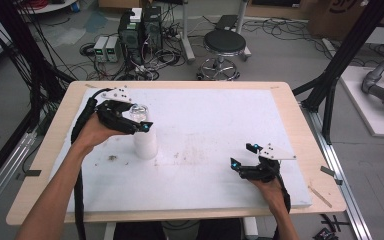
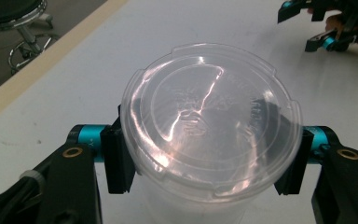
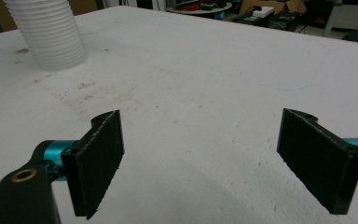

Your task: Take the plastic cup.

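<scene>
On the white, scuffed table [image 1: 205, 165], left gripper [image 2: 205, 163] clamps a clear round lid [image 2: 209, 121] atop a ribbed white cup [image 1: 145, 142]; right gripper [image 3: 209, 158] rests well apart, jaws wide, empty.

We see a white ribbed cup [image 1: 145, 142] under a clear, glossy lid [image 2: 209, 122] that throws pinkish glare. The left gripper [image 2: 205, 161] and right gripper [image 3: 214, 163] are black with teal joints and brass-coloured screws; their fingers [image 3: 95, 161] are matte black. The tabletop [image 1: 215, 125] is white with brownish smudges, edged in pale wood.
</scene>
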Motion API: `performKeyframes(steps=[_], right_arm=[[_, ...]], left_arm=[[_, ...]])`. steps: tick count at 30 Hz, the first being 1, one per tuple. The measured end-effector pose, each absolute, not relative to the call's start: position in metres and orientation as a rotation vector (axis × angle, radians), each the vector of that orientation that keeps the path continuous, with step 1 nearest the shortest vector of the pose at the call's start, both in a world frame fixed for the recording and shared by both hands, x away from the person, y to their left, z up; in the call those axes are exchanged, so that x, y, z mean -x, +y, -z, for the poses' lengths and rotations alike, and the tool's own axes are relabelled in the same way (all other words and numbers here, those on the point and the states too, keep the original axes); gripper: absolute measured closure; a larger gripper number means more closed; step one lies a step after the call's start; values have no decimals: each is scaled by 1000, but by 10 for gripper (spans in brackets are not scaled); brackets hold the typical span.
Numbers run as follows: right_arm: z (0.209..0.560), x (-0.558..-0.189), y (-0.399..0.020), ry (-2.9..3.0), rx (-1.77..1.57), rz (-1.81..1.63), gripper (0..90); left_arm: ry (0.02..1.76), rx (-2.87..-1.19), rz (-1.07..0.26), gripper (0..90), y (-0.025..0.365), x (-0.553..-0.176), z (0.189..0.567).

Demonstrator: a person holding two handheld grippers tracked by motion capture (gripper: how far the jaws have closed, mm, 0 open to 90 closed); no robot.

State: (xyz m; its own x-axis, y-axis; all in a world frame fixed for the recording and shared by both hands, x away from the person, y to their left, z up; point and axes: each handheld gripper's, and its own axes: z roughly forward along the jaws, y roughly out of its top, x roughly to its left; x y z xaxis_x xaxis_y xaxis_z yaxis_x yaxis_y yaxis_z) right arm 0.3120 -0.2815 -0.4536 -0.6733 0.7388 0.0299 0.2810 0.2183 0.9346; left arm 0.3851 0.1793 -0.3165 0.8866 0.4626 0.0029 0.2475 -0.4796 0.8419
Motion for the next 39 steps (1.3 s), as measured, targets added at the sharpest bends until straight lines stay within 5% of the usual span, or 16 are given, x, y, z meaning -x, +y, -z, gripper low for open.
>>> performKeyframes(steps=[12, 22, 39], right_arm=[[454, -312, -281, 2070, -936, -1454, 146], [454, -311, -280, 2071, -941, -1447, 146], [454, -310, -281, 2078, -910, -1457, 146]], left_arm=[[465, -2031, -370, 378, 185, -376, 241], [438, -2002, -377, 381, 186, -358, 220], [327, -1885, -285, 381, 168, -311, 258]])
